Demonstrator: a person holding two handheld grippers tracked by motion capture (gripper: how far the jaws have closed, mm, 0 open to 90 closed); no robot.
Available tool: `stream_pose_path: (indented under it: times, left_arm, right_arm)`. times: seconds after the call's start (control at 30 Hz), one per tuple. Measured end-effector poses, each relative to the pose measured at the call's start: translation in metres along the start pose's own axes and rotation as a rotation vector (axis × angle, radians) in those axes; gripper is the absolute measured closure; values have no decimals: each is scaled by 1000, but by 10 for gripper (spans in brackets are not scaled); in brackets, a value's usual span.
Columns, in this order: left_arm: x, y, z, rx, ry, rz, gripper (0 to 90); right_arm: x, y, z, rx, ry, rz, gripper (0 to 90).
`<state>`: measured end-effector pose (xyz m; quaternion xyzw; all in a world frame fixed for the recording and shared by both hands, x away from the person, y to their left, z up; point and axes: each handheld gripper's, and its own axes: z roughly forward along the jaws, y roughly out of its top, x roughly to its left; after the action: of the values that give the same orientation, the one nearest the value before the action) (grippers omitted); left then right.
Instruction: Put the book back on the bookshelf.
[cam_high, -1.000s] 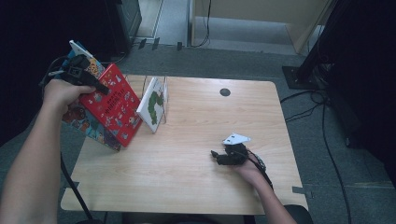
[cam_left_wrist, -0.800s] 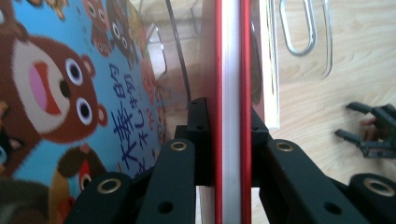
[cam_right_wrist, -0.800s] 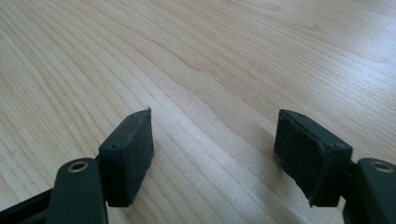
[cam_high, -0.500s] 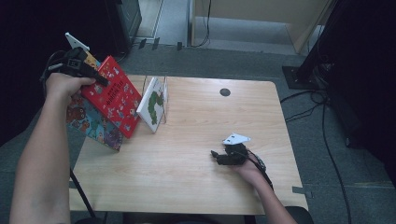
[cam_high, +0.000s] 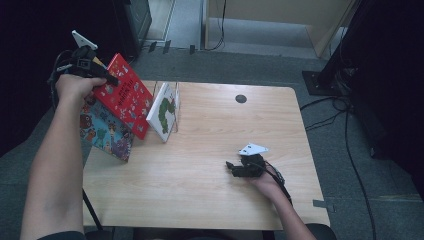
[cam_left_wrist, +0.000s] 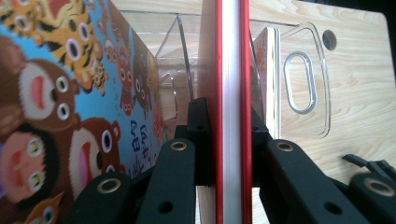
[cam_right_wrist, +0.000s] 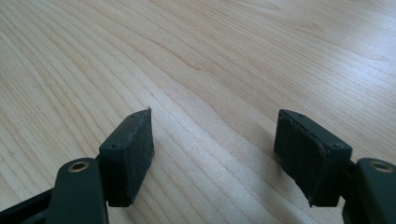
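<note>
- Your left tongs (cam_left_wrist: 223, 154) grip the red book (cam_high: 122, 92) by its edge, beside the animal book (cam_high: 105, 131).
- Your right tongs (cam_right_wrist: 215, 156) rest open on the worktop (cam_high: 210, 165).

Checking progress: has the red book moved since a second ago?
Yes. The red book, clamped in the left gripper, rose away from the table.

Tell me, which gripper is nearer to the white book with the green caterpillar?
Left. The left gripper holds the red book, just beside the white caterpillar book in the clear rack. The right gripper rests open on the table, farther away.
</note>
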<state>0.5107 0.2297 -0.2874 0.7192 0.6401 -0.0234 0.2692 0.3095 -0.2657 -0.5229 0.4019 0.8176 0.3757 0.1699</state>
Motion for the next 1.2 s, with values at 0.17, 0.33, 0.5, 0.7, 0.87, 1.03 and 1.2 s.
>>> stream_pose_path:
  times: [0.17, 0.33, 0.5, 0.7, 0.87, 1.03, 1.2]
  left_arm:
    - [0, 1, 6, 3, 12, -6, 801]
    - [-1, 0, 14, 22, 12, 10, 801]
    - [1, -1, 15, 9, 9, -2, 799]
    - [-1, -1, 14, 8, -11, -7, 768]
    - [0, -1, 11, 15, -8, -1, 720]
    - [2, -1, 4, 11, -29, -8, 651]
    - [1, 0, -6, 16, -15, -3, 607]
  right_arm:
    - [0, 0, 0, -1, 0, -1, 284]
    - [1, 0, 0, -4, -5, 5, 294]
    - [2, -1, -1, -5, -8, 8, 296]
    - [2, -1, -1, -6, -8, 8, 296]
    - [2, -1, -1, -6, -8, 8, 296]
    - [2, -1, 0, -6, -8, 7, 296]
    - [2, -1, -1, -6, -8, 7, 297]
